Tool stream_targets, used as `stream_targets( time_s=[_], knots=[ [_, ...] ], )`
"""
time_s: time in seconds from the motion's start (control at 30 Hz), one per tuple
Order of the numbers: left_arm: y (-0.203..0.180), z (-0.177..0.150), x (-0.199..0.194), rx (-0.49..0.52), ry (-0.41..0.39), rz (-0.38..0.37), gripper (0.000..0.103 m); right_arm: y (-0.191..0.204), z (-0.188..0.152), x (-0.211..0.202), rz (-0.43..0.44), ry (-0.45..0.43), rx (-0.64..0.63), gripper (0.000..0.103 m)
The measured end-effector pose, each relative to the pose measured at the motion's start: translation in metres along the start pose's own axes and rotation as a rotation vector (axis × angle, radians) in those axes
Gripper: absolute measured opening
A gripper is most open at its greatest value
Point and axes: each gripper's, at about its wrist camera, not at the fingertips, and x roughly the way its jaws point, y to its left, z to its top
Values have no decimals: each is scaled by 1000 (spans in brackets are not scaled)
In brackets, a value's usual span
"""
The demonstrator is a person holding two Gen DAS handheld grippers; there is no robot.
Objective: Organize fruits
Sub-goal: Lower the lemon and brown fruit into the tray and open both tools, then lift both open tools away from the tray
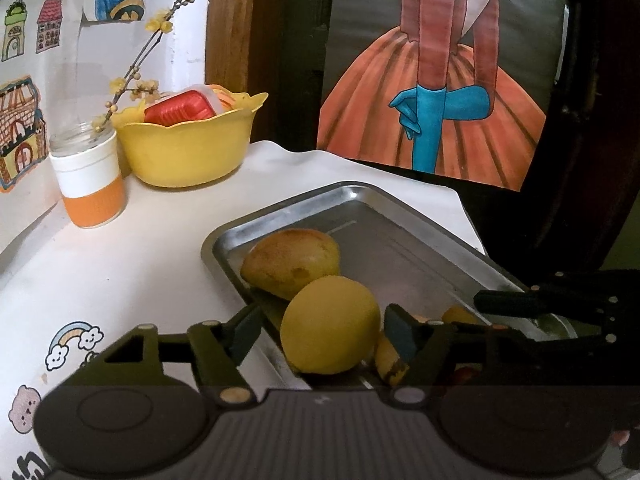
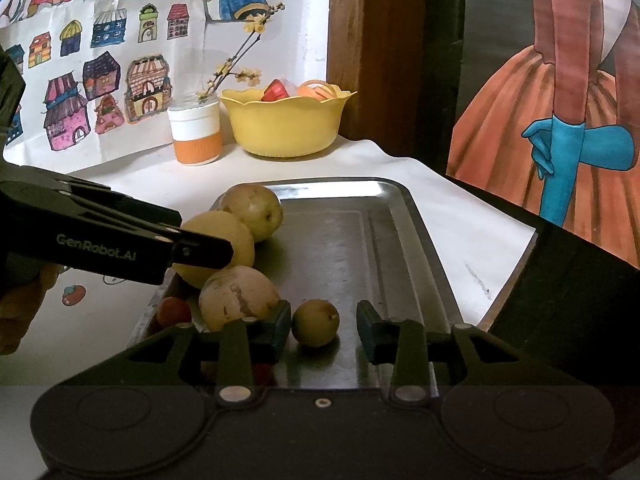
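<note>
The only legible text was the brand "GenRobot.AI", printed in pale letters along the black side of the left gripper [image 2: 202, 250] in the right wrist view. Partial dark lettering on the tabletop covering [image 1: 28, 466] could not be read.

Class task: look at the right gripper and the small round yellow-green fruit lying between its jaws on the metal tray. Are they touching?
Apart. The right wrist view shows bare tray on both sides of the small fruit, between it and the open right gripper.

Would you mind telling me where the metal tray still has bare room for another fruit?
The metal tray is bare across its middle and right side, up to the far rim. Its left edge is crowded with fruits.
</note>
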Motion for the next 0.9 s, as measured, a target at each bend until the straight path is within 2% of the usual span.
stream_targets(
  time_s=[0.3,0.47,0.6,0.73,0.9],
  knots=[
    [-2,-1,-4,12,-20,12,91,-2,-2,-1,-42,-15,14,59],
    [-3,0,-11,17,-48,9,98,-4,-3,-2,-73,-26,19,75],
    [-4,1,-14,20,-64,12,99,-5,-3,-4,-88,-39,27,84],
    [-2,1,-18,5,-86,22,102,-4,-3,-9,-96,-57,29,98],
    [1,0,-23,0,-108,38,102,0,-1,-15,-109,-77,19,102]
  ],
)
